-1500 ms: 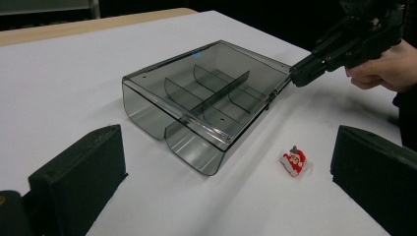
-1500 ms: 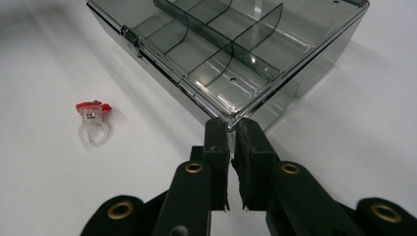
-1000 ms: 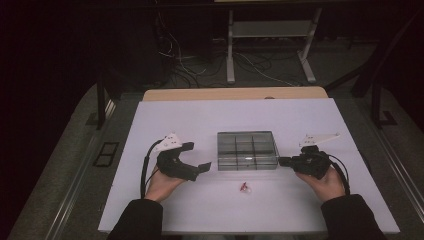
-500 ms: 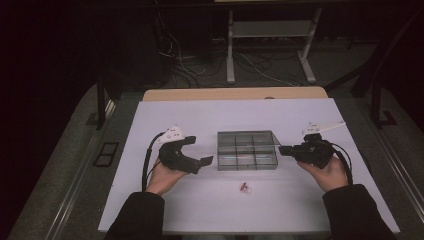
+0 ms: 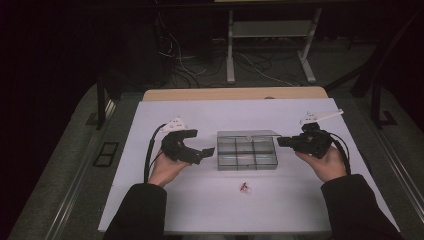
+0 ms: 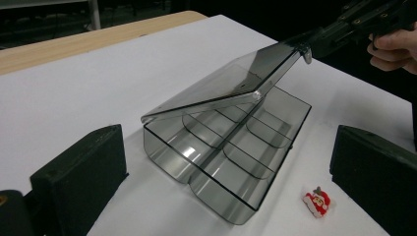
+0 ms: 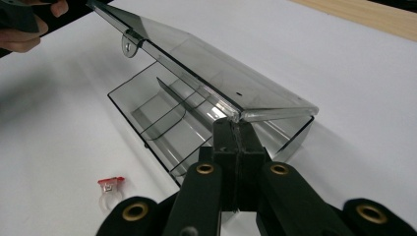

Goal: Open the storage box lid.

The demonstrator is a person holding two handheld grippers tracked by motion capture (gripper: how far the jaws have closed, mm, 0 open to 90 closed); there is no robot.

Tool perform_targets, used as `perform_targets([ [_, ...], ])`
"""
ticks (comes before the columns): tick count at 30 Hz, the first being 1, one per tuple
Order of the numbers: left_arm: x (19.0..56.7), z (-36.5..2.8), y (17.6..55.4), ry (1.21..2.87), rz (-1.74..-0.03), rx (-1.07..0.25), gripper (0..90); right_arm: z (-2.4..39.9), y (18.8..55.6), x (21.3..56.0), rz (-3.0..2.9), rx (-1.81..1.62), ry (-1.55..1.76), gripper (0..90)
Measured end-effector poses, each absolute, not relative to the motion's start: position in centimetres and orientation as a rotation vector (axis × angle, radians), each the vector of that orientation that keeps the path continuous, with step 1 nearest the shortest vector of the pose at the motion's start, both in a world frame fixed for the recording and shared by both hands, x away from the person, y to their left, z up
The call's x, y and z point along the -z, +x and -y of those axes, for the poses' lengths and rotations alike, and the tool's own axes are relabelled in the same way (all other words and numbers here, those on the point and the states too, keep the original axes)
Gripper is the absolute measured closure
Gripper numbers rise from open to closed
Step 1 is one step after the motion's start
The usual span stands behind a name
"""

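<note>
Left gripper (image 5: 209,151) sits at the left of the tabletop (image 5: 150,120), held in the person's left hand (image 5: 167,167). Jaws spread wide, nothing between the pads. Left gripper view: both black jaws stand at the frame's lower corners, and the box lies ahead in the gap between them, not touching either. Tips in the high view are just beside the box's left side.

Clear divided box (image 5: 247,154) lies mid-tabletop, between the two grippers. Base flat on the white sheet, compartments look empty. Its lid (image 6: 221,83) is hinged up, tilted, raised edge toward the right gripper, the lower edge sitting on the base at the side nearer the left gripper.

Small red-and-white ring (image 5: 245,187) lies on the tabletop in front of the box, near but apart. In the left gripper view it shows as a Santa-like figure (image 6: 316,204) just inside the right-hand jaw, not touching. In the right gripper view (image 7: 111,189) it is at lower left of the jaws, off to the side of the box.

Right gripper (image 5: 281,142) is at the box's right side, in the right hand (image 5: 327,162). Jaws closed tight, pinching the lid's raised edge; right gripper view shows the two pads pressed together right at the lid's rim, box base just below and beyond. Left gripper view shows the same jaws (image 6: 314,39) clamped on the lid's high corner.
</note>
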State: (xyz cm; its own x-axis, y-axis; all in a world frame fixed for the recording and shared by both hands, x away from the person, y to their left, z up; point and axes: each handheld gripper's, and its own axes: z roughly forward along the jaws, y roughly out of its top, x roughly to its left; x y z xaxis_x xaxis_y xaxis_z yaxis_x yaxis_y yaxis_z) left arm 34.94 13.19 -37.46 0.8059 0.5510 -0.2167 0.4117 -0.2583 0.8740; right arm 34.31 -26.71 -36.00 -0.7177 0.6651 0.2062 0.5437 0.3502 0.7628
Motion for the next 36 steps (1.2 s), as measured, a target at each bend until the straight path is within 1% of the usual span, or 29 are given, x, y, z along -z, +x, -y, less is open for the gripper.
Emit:
perform_targets([
  [12,36.8,-12.8,37.0,1.874,-0.731,-0.153,2.1,26.2,35.8,34.9,-2.470,-1.318,1.109,89.2],
  [17,36.3,-12.2,37.7,1.876,-0.714,-0.150,4.6,26.3,36.5,34.7,-2.465,-1.325,1.119,89.1],
  [24,36.5,-11.3,38.8,1.895,-0.704,-0.118,6.6,26.5,37.4,34.5,-2.462,-1.355,1.131,89.2],
  [30,36.9,-10.7,39.6,1.898,-0.679,-0.105,15.0,26.7,38.1,34.7,-2.455,-1.372,1.144,89.0],
  [33,36.9,-10.5,39.9,1.879,-0.663,-0.107,23.1,26.8,38.3,34.8,-2.452,-1.379,1.156,89.1],
  [35,36.9,-10.4,40.0,1.863,-0.654,-0.109,30.9,26.8,38.5,34.9,-2.447,-1.379,1.160,89.1],
  [36,36.9,-10.4,40.1,1.857,-0.657,-0.108,33.3,26.8,38.6,34.9,-2.450,-1.380,1.162,89.1],
])
